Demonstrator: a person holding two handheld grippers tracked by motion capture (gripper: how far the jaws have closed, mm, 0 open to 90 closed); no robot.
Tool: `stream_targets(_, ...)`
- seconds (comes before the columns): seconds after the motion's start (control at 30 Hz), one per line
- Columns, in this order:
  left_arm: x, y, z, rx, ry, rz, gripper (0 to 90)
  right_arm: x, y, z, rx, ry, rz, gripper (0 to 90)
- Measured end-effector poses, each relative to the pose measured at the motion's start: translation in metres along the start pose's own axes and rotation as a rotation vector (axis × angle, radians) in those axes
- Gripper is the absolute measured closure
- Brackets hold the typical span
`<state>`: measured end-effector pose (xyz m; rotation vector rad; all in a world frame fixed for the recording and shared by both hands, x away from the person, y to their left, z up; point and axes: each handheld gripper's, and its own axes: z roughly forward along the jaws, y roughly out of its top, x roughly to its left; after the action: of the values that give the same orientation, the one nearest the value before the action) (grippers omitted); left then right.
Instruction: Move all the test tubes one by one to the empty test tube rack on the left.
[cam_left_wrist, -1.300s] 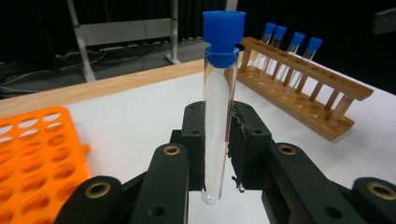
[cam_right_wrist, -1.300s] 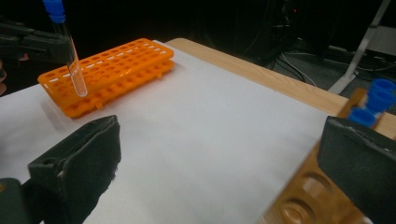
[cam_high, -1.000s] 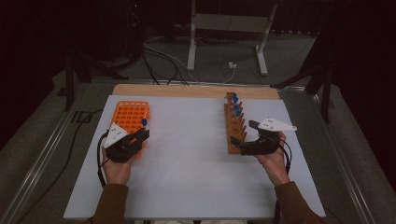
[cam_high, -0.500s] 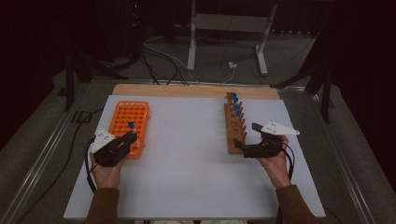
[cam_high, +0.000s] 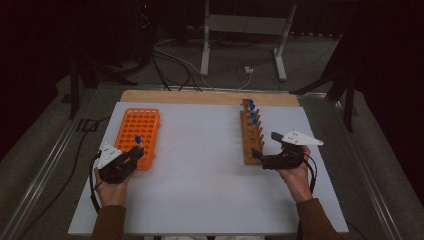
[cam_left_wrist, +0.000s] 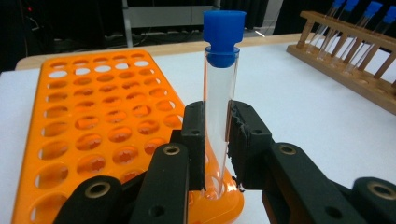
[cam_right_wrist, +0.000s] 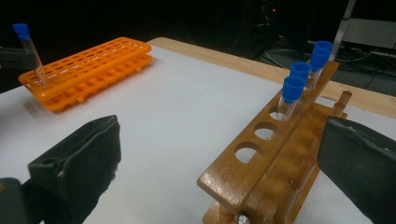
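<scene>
A clear test tube (cam_left_wrist: 218, 98) with a blue cap (cam_high: 137, 139) stands upright between the pads of my left gripper (cam_left_wrist: 217, 135), which is shut on it. Its lower end sits in a hole at the near right corner of the orange rack (cam_high: 139, 127); the right gripper view also has this tube (cam_right_wrist: 29, 49) rising from the orange rack (cam_right_wrist: 88, 67). My right gripper (cam_high: 262, 159) is open wide at the near end of the wooden rack (cam_high: 251, 136), one jaw on each side of the wooden rack (cam_right_wrist: 261, 154). Several blue-capped tubes (cam_right_wrist: 293, 91) stand in its far holes.
Both racks lie on a white table top (cam_high: 200, 165) with a wooden strip along its far edge (cam_high: 200, 97). Nearest my right gripper, the wooden rack's holes (cam_right_wrist: 247, 151) hold nothing. Cables and a metal stand (cam_high: 240, 30) are on the dark floor beyond.
My left hand has drawn back toward the near end of the orange rack and sunk, bringing the tube down into the corner hole. The right hand has stayed put.
</scene>
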<state>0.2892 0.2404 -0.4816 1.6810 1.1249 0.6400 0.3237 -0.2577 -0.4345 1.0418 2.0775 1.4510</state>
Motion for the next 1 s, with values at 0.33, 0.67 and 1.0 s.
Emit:
stream_targets(0.33, 0.003, -0.01, 0.01, 0.041, -0.003, -0.003, 78.0, 0.001, -0.002, 0.002, 0.006, 0.006, 0.001, 0.0)
stream_targets(0.67, 0.004, -0.015, 0.004, 0.068, -0.014, 0.002, 78.2, 0.0, -0.004, 0.003, 0.014, 0.011, 0.001, 0.0)
stream_targets(1.0, 0.001, -0.018, 0.008, 0.123, 0.0, 0.027, 78.2, 0.001, -0.006, 0.005, 0.023, 0.011, 0.002, 0.0)
